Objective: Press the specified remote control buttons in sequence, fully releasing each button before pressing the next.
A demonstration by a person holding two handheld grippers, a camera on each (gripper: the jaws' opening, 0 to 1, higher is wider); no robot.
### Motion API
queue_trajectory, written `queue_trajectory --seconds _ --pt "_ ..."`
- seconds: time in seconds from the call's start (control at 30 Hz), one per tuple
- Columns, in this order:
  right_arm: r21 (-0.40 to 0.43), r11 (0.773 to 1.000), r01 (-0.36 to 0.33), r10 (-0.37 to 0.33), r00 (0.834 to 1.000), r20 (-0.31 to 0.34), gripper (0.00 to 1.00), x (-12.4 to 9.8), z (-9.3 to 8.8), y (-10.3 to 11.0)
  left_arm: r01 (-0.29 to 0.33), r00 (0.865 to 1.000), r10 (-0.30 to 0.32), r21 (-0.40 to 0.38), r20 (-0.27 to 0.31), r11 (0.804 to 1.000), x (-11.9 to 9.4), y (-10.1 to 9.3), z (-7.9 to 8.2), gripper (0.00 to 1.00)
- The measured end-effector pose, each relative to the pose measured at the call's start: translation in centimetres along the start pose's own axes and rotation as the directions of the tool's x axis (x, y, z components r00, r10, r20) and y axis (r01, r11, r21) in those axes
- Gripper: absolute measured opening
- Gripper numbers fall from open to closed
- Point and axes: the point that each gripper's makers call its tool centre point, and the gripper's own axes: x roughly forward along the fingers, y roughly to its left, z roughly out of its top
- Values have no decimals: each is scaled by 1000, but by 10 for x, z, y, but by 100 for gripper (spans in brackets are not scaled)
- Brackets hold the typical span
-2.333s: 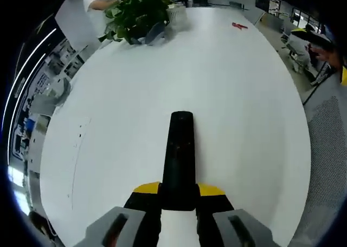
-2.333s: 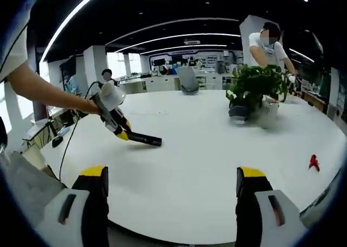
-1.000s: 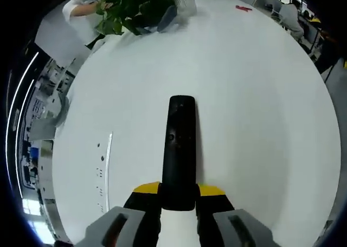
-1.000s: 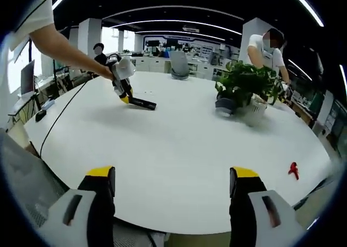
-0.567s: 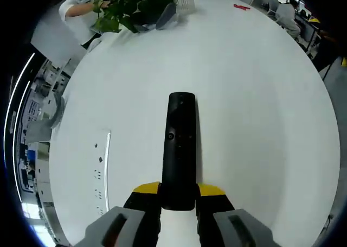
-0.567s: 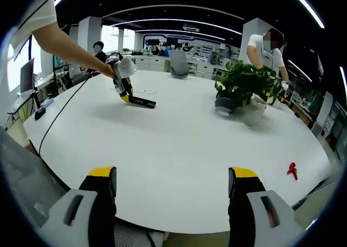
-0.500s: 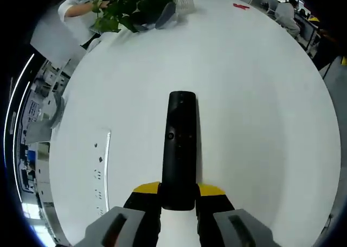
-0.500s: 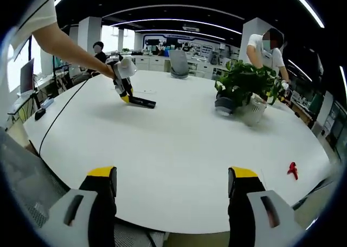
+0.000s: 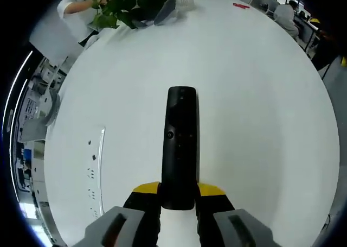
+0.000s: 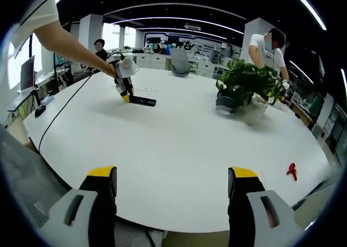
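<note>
One slim black remote control (image 9: 179, 144), matte, long and rectangular with rounded corners, clamped at its near end between the yellow-tipped jaws of the left gripper (image 9: 178, 191). In the left gripper view, running from the jaws at 6 o'clock straight up toward 12 o'clock, button face up, one small ringed round button near mid-length, the far end low over the table (image 9: 260, 127) — contact with the surface impossible to tell. Table smooth, white, glossy, broad with a rounded edge. At 9 o'clock a narrow white strip (image 9: 99, 173) set flush in the top with a few small dark marks beside it.

In the right gripper view, the same remote (image 10: 143, 100) far off at 11 o'clock, lying nearly level over the table, held by the left gripper (image 10: 127, 96) in a person's hand (image 10: 113, 70), a dark cable (image 10: 70, 107) trailing from it. Right gripper (image 10: 170, 188) at 6 o'clock with jaws spread wide, grey bodies and yellow caps, nothing between them — just bare tabletop.

One leafy green plant (image 10: 251, 81) at 2 o'clock, in a pale ribbed pot (image 10: 253, 112), one dark rounded object (image 10: 225, 106) touching its left side. One small red object (image 10: 291, 171) at 4 o'clock near the table edge. One standing person (image 10: 267, 50) behind the plant, one seated person (image 10: 101, 49) at 10 o'clock, one grey office chair (image 10: 180, 63) at 12 o'clock.
</note>
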Motion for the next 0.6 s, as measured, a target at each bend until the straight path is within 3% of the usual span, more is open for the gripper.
queue_trajectory --seconds 0.37,0.43,0.47,0.5,0.57,0.6 --pt "-19 1000 -23 23 1000 9 87 1 2 5 14 999 -16 56 36 998 1 -2 1 24" --pt "-14 1000 -23 23 1000 11 88 1 2 5 -26 999 23 65 35 998 0 4 3 31" --pt "-9 1000 -23 23 1000 12 88 1 2 5 -82 996 80 56 43 995 -2 13 4 37" --pt "-8 1000 -24 24 1000 12 89 1 2 5 -85 996 83 37 44 996 -2 14 3 41" --pt "-19 999 -30 31 999 19 90 1 4 7 -36 998 37 -31 43 999 -1 5 0 37" --pt "-26 999 -30 31 999 21 90 1 4 7 -46 998 47 -31 43 998 -1 6 0 35"
